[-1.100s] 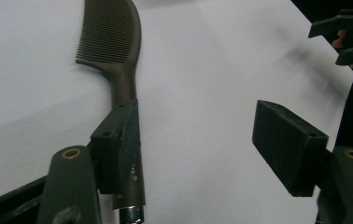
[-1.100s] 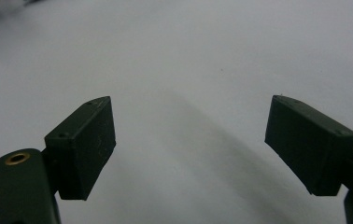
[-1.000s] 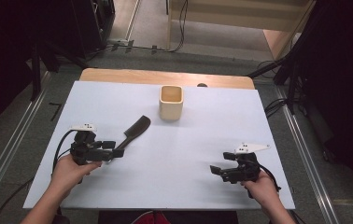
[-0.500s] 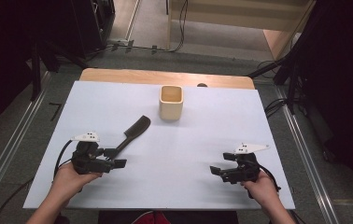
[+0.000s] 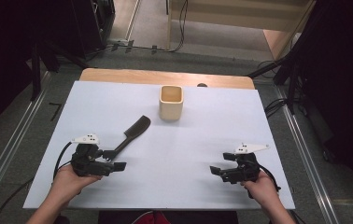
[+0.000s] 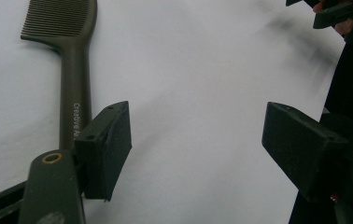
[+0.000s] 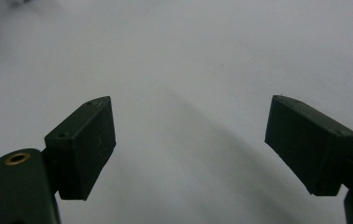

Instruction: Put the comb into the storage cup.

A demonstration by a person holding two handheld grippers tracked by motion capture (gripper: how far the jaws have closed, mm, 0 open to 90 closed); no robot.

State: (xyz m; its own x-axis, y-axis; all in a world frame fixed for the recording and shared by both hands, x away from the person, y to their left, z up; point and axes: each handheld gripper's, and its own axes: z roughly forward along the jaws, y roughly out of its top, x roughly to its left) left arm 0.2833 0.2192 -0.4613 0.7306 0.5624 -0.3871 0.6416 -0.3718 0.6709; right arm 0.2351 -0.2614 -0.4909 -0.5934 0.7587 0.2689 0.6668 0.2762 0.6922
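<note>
- Altogether: 1 comb [image 5: 132, 134] and 1 cup [image 5: 171, 102] lie on the bench [image 5: 202, 135].
- Left hand-held gripper [image 5: 115, 165], jaws just opening wide, sits beside the comb handle, gripping nothing.
- Right hand-held gripper [image 5: 216, 171] rests low, gaping, empty.

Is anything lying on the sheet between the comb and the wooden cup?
Nothing visible does. The comb lies flat with its toothed end aimed towards the cup, and only bare white sheet separates them. The left gripper, jaws just opened and empty, sits beside the comb's handle, not in that path.
</note>
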